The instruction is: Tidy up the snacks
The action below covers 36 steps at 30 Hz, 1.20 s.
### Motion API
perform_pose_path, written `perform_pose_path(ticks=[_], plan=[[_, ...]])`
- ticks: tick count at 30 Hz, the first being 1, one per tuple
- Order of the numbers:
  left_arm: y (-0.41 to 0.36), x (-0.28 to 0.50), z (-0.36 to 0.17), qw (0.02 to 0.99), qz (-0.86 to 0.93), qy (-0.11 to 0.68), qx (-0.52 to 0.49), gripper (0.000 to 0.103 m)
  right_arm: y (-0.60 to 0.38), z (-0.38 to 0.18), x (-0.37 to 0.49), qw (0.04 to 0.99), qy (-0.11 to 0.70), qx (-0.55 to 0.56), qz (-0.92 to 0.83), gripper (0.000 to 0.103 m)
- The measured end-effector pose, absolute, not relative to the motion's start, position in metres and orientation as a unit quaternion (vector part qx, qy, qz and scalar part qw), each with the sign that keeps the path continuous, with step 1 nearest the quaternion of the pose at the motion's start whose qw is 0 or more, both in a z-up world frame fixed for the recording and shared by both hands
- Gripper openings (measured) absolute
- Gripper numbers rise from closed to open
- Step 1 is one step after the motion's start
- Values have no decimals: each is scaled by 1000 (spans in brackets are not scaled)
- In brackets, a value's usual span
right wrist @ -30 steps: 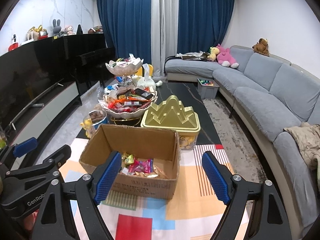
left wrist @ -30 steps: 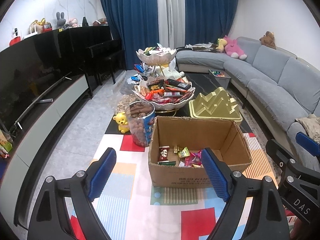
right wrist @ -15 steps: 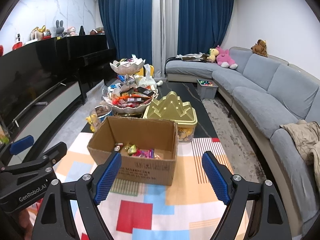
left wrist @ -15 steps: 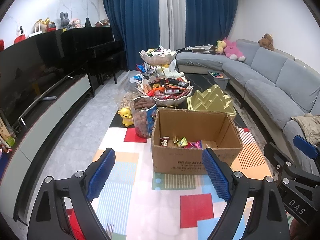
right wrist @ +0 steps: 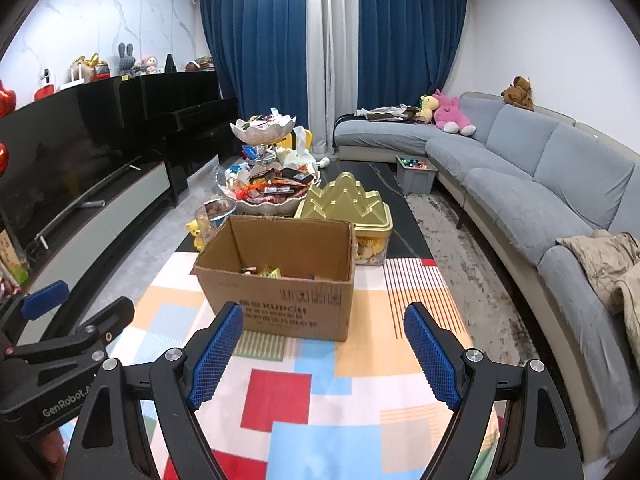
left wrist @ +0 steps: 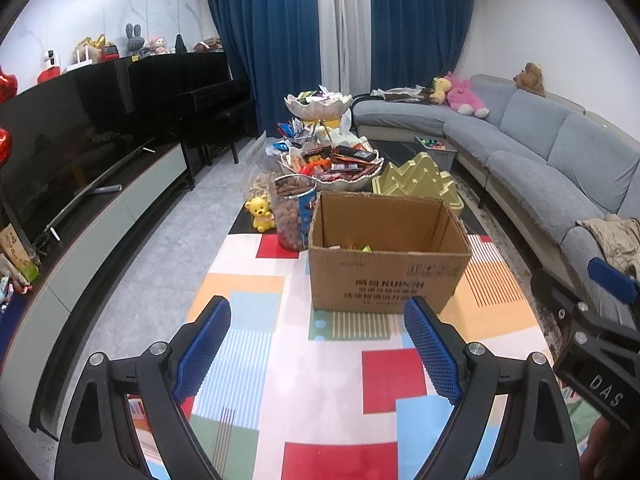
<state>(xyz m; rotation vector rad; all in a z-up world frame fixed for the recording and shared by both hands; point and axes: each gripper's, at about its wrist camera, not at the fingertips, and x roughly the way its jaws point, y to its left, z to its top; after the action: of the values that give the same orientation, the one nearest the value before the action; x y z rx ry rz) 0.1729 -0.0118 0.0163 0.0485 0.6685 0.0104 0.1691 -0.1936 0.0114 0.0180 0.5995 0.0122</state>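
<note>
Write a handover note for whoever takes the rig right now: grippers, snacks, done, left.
Left hand-held gripper: open, empty, short of the box.
Right hand-held gripper: open, empty, also short of the box.
Things: open box on the mat, a few wrapped snacks in its bottom. Behind it, a two-tier stand heaped with snacks, a nut jar and a gold tin.
Done: some snacks boxed.
Left: most snacks lie on the stand; which way they go, I cannot tell.

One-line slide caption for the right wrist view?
Open right gripper empty above the patchwork mat, facing a cardboard box of snacks before a tiered snack bowl.
</note>
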Motion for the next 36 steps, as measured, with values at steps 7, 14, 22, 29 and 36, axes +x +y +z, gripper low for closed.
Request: perform_pose_path(ticks=[7, 14, 22, 29, 36], plan=[[-20, 141, 10, 943, 4, 330, 33, 89, -206, 6, 142, 955, 296, 16, 3, 83], [-24, 109, -2, 940, 4, 338, 36, 89, -213, -7, 112, 950, 310, 15, 1, 83], [-17, 76, -13, 940, 16, 340, 32, 89, -210, -14, 79, 948, 317, 9, 5, 83], [-10, 52, -21, 939, 21, 343, 25, 89, -205, -15, 55, 947, 322, 5, 11, 83], [-1, 29, -20, 940, 33, 339, 17, 89, -206, -15, 35, 946, 324, 6, 5, 83]])
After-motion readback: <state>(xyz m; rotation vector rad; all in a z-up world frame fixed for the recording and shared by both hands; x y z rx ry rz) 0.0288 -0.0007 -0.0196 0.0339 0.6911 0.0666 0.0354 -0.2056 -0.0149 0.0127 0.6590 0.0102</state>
